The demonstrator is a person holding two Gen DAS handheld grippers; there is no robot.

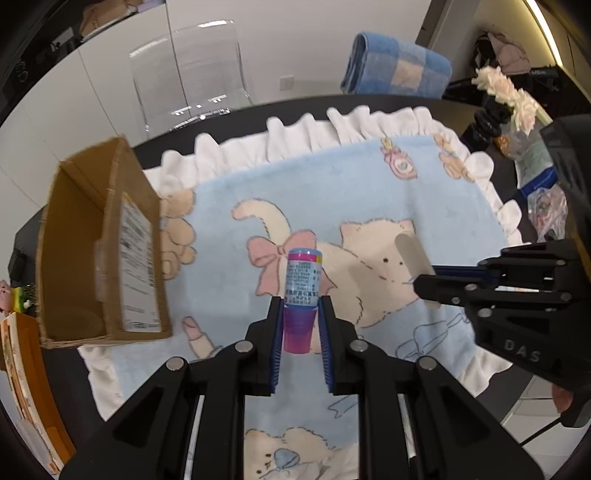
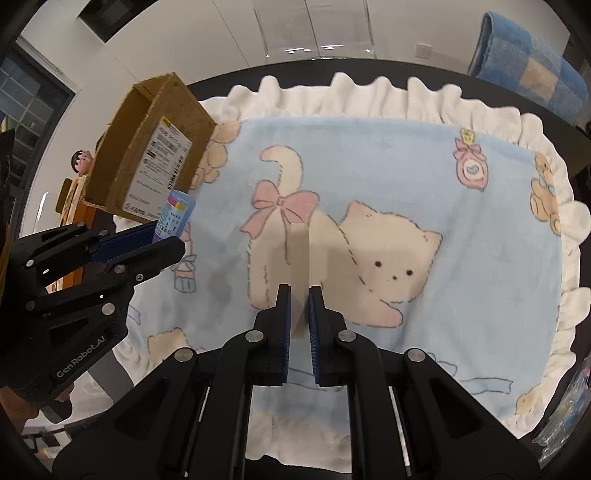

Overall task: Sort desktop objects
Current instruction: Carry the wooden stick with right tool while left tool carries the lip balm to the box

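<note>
**Both claws loaded above the blanket**

Your left claw (image 1: 300,306) is clamped on the tube (image 1: 303,280), which sticks out forward past its fingertips. The box (image 1: 99,251) sits to its left. Your right claw (image 2: 299,295) pinches a flat beige stick (image 2: 299,266) edge-on, over the blanket (image 2: 369,166).

Wall: I see white panels (image 1: 110,92) behind the table, with a socket plate (image 1: 286,82).
Table: dark round top (image 1: 295,105), mostly under a blue cat blanket (image 1: 332,192) with a white frill.
Chair: clear plastic (image 1: 192,70), just behind the table.
Towel: blue check (image 1: 395,68), past the far edge.
Window: dark panes (image 2: 26,107) at my left.
Light: a bright strip (image 1: 543,26) overhead at right.
Flowers: pale bunch (image 1: 506,92) at the right rim.
</note>
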